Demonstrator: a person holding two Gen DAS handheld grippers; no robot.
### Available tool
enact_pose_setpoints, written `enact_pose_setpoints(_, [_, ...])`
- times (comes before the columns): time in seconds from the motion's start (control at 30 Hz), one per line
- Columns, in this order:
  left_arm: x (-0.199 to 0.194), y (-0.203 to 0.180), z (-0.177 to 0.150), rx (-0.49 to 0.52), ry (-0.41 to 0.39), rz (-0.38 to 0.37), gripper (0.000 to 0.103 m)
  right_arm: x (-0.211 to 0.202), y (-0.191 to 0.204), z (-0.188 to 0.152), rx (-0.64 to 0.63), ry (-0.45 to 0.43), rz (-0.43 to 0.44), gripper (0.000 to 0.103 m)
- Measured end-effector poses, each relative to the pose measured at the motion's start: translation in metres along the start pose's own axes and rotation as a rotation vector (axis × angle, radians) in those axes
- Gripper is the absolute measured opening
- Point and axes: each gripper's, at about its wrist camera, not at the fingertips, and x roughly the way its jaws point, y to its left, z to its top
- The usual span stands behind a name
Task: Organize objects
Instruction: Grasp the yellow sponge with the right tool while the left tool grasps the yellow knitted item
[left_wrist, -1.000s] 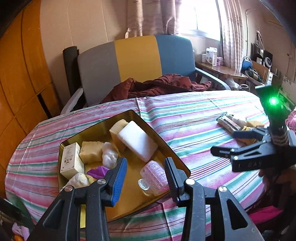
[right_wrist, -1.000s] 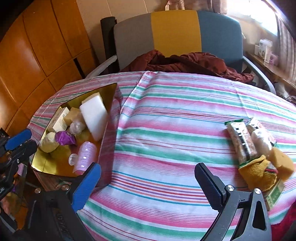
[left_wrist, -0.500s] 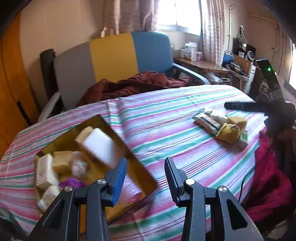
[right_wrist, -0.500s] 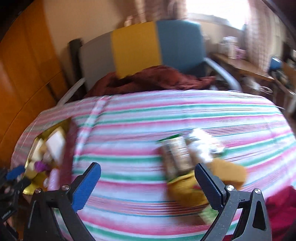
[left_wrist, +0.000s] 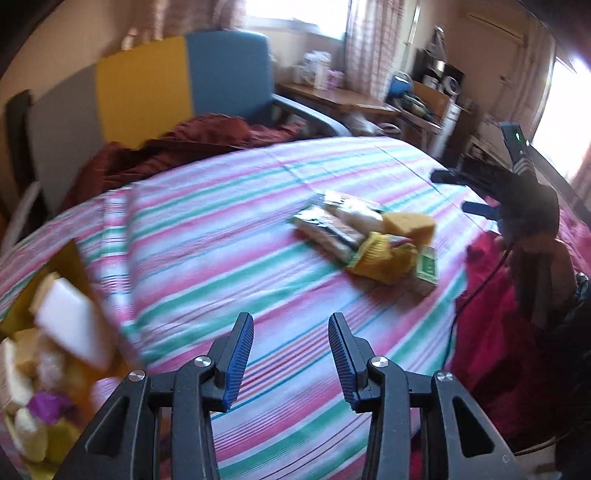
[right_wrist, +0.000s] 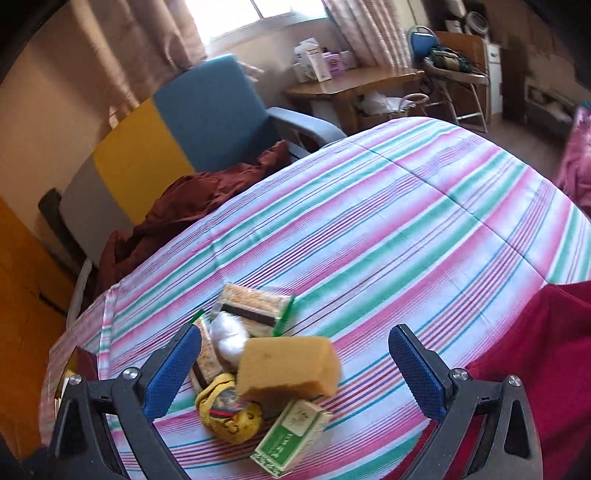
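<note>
A pile of small objects lies on the striped tablecloth (left_wrist: 229, 236): a yellow sponge (right_wrist: 288, 365), a green box (right_wrist: 291, 432), a yellow pouch (right_wrist: 225, 410), a white wad (right_wrist: 231, 334) and a wrapped bar (right_wrist: 255, 302). My right gripper (right_wrist: 295, 354) hovers open and wide over this pile, with nothing pressed between its pads. In the left wrist view the same pile (left_wrist: 369, 236) sits mid-table, and the right gripper (left_wrist: 460, 192) is just to its right. My left gripper (left_wrist: 291, 360) is open and empty above bare cloth. The gold tray (left_wrist: 70, 258) with a white block (left_wrist: 70, 325) and other bits is at the left edge, blurred.
A chair (right_wrist: 207, 110) with a grey, yellow and blue back stands behind the table, with a dark red cloth (right_wrist: 192, 203) draped on it. A wooden desk (right_wrist: 351, 81) with boxes is at the back right. A red garment (right_wrist: 535, 350) covers the table's near right edge.
Both views have swung right. My left gripper left the tray for the middle of the cloth. My right gripper travelled to above the pile and rolled. Neither jaw width changed.
</note>
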Motion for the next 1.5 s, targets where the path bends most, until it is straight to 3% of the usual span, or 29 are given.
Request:
enact_pose_setpoints(0.13, [0.029, -0.022, 0.014, 0.010, 0.046, -0.087, 0.043, 0.004, 0.000, 0.000, 0.004, 0.027, 0.043, 0.102])
enact_pose_setpoints(0.37, [0.074, -0.065, 0.034, 0.105, 0.088, -0.173, 0.071, 0.026, 0.017, -0.011, -0.058, 0.127, 0.062, 0.102])
enact_pose_setpoints(0.53, [0.094, -0.082, 0.044, 0.166, 0.091, -0.176, 0.073, 0.038, 0.018, -0.018, -0.065, 0.171, 0.060, 0.102])
enact_pose_setpoints(0.7, [0.115, -0.087, 0.053, 0.160, 0.111, -0.186, 0.073, 0.049, 0.026, -0.024, -0.113, 0.204, 0.051, 0.102])
enact_pose_setpoints(0.83, [0.128, -0.091, 0.055, 0.172, 0.122, -0.204, 0.070, 0.058, 0.030, -0.028, -0.148, 0.223, 0.020, 0.102])
enact_pose_setpoints(0.93, [0.134, -0.093, 0.057, 0.173, 0.115, -0.207, 0.067, 0.062, 0.032, -0.030, -0.181, 0.226, -0.012, 0.095])
enact_pose_setpoints(1.0, [0.138, -0.095, 0.057, 0.177, 0.120, -0.210, 0.066, 0.063, 0.032, -0.031, -0.204, 0.220, -0.045, 0.077])
enact_pose_setpoints(1.1, [0.138, -0.098, 0.055, 0.212, 0.093, -0.220, 0.053, 0.060, 0.026, -0.027, -0.193, 0.201, -0.057, 0.068])
enact_pose_setpoints(1.17, [0.137, -0.096, 0.052, 0.226, 0.079, -0.236, 0.041, 0.060, 0.024, -0.025, -0.197, 0.204, -0.055, 0.066])
enact_pose_setpoints(1.23, [0.132, -0.093, 0.051, 0.220, 0.069, -0.246, 0.037, 0.059, 0.023, -0.024, -0.202, 0.200, -0.052, 0.065])
enact_pose_setpoints(1.5, [0.101, -0.074, 0.030, 0.158, 0.051, -0.289, 0.034, 0.044, 0.020, -0.015, -0.180, 0.144, -0.013, 0.062])
